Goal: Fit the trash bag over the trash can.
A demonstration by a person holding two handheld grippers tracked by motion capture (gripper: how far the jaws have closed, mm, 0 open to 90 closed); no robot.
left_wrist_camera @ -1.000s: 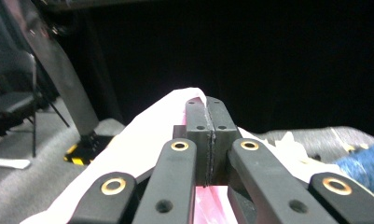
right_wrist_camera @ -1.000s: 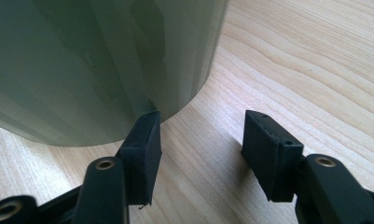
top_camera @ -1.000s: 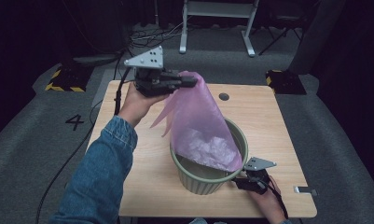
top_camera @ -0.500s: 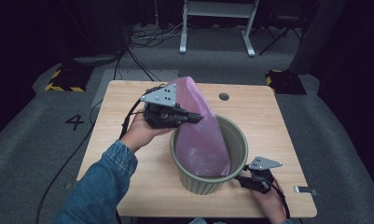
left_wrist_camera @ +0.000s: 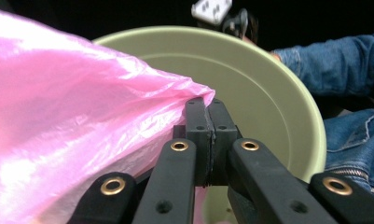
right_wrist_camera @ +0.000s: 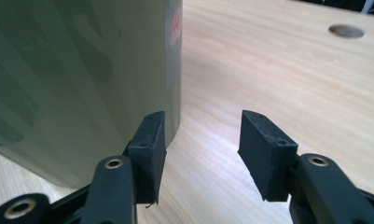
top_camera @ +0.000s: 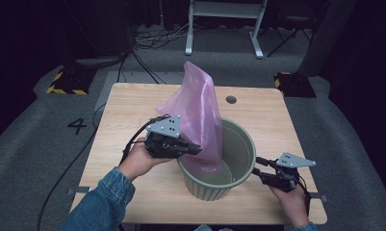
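High view: left tongs [top_camera: 193,149] pinch pink bag [top_camera: 195,110] over bin [top_camera: 238,144]; right tongs [top_camera: 260,166] gape empty beside it.

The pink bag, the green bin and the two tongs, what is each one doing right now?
Pink bag: pinched at one edge, bottom hanging inside the bin, top standing up above it.
Green bin: upright on the table, no lid.
Left tongs: shut on the pink bag at the bin's rim.
Right tongs: open, holding nothing, next to the bin's wall.
Table: flat, bare wood.
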